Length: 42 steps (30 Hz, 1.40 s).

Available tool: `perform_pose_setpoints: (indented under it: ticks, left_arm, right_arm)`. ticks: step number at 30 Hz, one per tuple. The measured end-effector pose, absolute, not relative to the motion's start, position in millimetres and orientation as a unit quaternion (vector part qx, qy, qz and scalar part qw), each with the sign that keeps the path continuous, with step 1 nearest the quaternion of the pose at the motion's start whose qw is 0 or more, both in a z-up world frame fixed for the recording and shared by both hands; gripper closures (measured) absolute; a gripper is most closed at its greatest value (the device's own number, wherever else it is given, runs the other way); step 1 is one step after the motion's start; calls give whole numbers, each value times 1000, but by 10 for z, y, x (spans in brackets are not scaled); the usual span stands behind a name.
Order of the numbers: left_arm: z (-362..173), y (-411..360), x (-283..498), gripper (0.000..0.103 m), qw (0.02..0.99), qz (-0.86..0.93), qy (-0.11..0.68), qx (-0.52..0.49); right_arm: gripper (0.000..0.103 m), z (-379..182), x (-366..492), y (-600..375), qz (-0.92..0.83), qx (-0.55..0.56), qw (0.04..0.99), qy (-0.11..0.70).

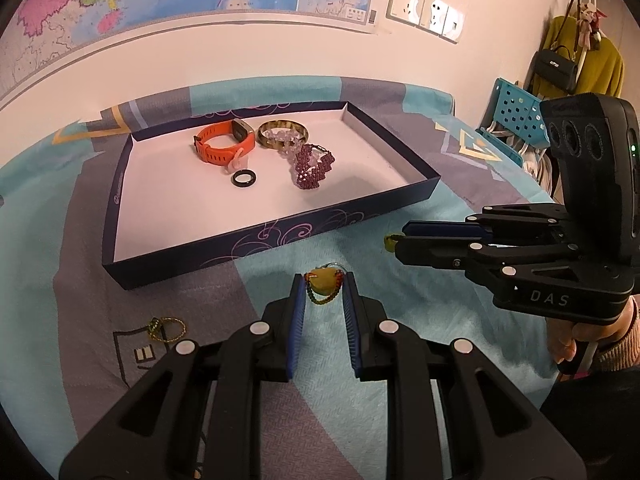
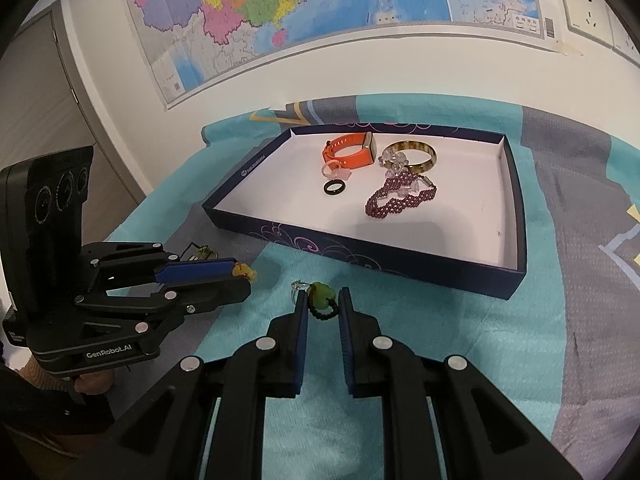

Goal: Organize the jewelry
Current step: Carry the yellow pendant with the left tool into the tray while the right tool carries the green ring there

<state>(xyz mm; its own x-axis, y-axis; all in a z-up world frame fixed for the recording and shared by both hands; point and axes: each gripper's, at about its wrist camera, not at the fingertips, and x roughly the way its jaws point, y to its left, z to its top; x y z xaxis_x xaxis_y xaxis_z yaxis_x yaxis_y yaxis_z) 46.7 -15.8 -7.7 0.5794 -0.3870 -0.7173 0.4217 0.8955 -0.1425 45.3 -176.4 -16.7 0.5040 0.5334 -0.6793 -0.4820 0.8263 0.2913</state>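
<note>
My left gripper [image 1: 322, 279] is shut on a yellow stone pendant [image 1: 320, 286] with a beaded cord, just in front of the dark blue tray [image 1: 256, 240]. My right gripper [image 2: 323, 299] is shut on a green stone pendant [image 2: 320, 292] with a dark beaded loop, near the tray's front wall [image 2: 360, 258]. Each gripper shows sideways in the other's view: the right gripper [image 1: 398, 240], the left gripper [image 2: 242, 274]. In the tray lie an orange watch [image 1: 224, 142], an amber bangle [image 1: 282, 132], a purple bead bracelet [image 1: 312, 166] and a black ring [image 1: 243, 178].
A gold-green bracelet [image 1: 166, 328] lies on the teal and grey cloth left of my left gripper. A small silver ring [image 2: 298, 286] rests on the cloth by the right gripper's left finger. A blue crate [image 1: 516, 112] and a hanging bag [image 1: 558, 68] stand at the right; a map covers the wall.
</note>
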Motion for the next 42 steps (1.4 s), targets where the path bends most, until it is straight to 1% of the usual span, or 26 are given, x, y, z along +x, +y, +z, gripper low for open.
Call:
perform_pose_setpoints:
  ticks: [42]
  left_arm:
    - [126, -119, 551, 84, 900, -224, 373, 18]
  right_arm:
    - [90, -11, 580, -1717, 294, 23, 875, 384]
